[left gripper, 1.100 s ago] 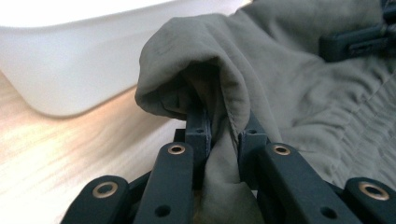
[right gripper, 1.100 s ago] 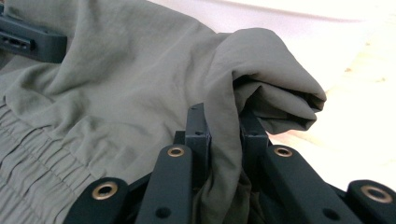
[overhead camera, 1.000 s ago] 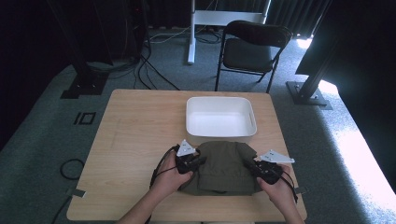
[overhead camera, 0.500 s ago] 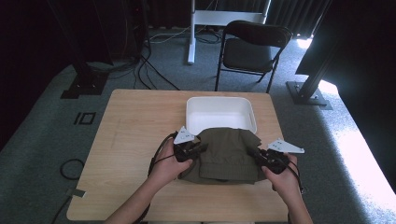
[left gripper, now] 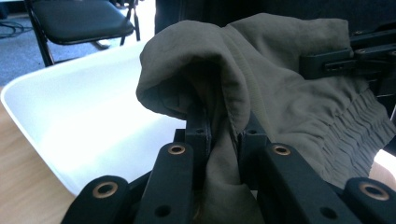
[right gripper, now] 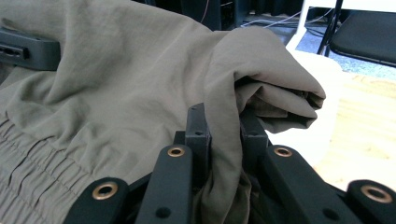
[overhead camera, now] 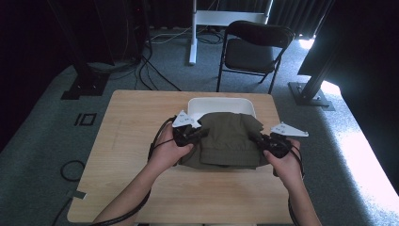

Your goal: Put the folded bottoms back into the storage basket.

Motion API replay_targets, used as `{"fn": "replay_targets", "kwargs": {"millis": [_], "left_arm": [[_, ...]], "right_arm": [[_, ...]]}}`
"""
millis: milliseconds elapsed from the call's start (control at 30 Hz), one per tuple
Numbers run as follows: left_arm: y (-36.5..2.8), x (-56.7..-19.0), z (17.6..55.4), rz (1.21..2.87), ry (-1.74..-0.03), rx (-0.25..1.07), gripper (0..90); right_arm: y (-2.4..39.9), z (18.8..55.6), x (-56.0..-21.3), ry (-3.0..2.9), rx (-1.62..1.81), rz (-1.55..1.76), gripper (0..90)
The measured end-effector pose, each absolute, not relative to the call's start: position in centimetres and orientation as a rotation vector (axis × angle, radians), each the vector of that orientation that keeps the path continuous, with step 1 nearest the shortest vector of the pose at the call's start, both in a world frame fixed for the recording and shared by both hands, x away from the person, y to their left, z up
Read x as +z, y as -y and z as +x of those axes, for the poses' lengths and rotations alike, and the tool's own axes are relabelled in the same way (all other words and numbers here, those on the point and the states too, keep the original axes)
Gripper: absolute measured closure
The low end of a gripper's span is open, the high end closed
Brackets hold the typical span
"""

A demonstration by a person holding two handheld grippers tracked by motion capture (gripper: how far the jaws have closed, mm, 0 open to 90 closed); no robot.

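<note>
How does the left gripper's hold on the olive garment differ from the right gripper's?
The left gripper pinches the olive garment at its left edge; the right gripper pinches its right edge. The left sits slightly farther up the table, nearer the white tray, than the right. Both are shut on bunched cloth, holding the garment between them, its far edge over the tray.

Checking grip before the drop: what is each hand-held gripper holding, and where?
Folded olive-green fabric garment: left hand-held gripper pinches its left edge, right hand-held gripper its right edge.
</note>
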State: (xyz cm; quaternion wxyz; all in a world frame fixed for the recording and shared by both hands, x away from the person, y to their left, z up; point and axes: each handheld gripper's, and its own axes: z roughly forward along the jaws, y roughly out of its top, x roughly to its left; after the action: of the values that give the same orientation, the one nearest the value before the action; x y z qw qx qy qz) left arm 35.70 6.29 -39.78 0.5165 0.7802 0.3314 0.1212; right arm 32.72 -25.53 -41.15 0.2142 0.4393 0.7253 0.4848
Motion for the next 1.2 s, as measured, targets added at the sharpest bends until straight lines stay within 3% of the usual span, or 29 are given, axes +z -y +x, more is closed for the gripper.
{"fn": "replay_targets", "kwargs": {"millis": [1200], "left_arm": [[-5.8, -37.8, 45.2, 1.788, -0.906, 0.305, 81.1]], "right_arm": [[25.4, 43.2, -37.9, -1.956, 1.343, 1.400, 78.9]]}}
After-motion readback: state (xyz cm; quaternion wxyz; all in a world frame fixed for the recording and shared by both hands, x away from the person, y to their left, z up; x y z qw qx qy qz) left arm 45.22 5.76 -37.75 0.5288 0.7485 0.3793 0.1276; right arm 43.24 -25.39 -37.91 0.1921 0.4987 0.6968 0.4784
